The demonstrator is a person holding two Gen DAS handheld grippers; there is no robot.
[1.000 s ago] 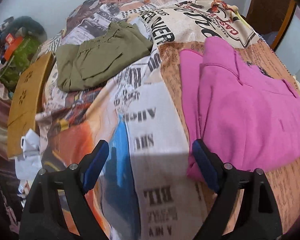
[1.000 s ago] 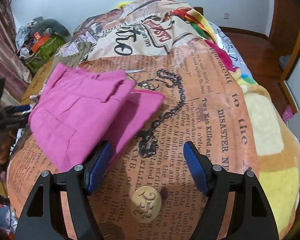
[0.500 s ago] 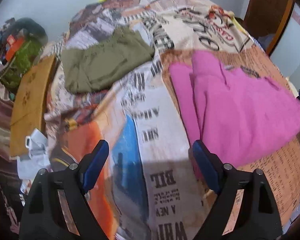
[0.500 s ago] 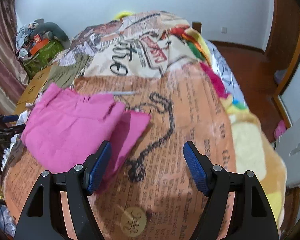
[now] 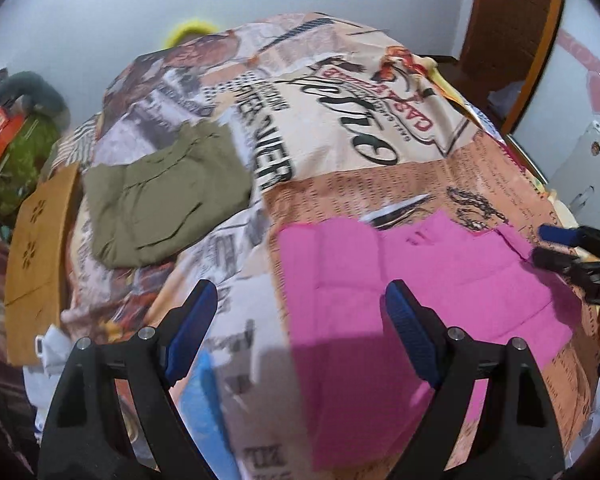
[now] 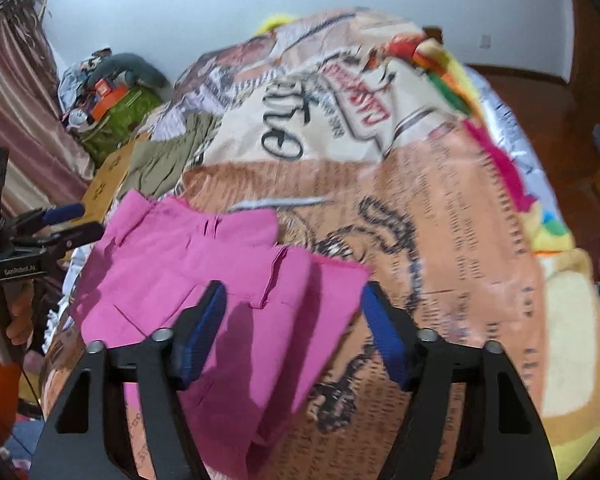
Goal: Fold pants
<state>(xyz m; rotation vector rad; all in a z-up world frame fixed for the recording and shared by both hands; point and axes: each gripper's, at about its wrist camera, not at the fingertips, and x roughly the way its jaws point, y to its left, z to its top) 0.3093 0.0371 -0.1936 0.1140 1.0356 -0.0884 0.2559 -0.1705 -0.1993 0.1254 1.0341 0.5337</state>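
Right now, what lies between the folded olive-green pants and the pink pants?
Only bare newspaper-print bedspread separates the folded olive-green pants from the pink pants, seen in the left wrist view.

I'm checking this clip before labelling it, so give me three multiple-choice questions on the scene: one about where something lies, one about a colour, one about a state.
1. Where do the olive pants lie, in the left wrist view, relative to the pink pants?
A. On top of them
B. Up and to the left, apart
C. Under them

2. What colour are the pads of the right gripper?
A. Blue
B. Red
C. Green

3. How does the left gripper stand?
A. Shut on pink cloth
B. Shut on olive cloth
C. Open, holding nothing

Answers: 1 B, a strip of the printed bedspread shows between them. 2 A, both pads show blue. 3 C, its jaws stand wide with no cloth pinched.
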